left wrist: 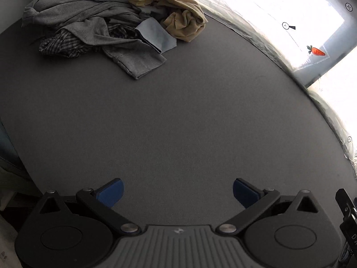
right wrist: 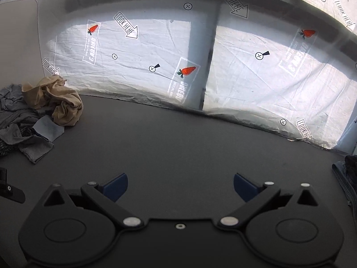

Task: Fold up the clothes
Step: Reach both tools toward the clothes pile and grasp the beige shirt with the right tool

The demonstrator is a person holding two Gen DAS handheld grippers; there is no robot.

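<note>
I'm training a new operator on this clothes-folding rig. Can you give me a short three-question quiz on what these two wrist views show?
1. True or false: the left gripper is shut on a garment.
2. Multiple choice: in the pile of clothes, which garment lies nearest the printed plastic sheet? A) the grey sweatshirt B) the tan garment C) the plaid garment
3. Fill in: at the right edge of the right wrist view, on the grey table, lies some dark blue ____ fabric.

Key: 1. False, both it and the right gripper are open and empty. 2. B. 3. denim.
</note>
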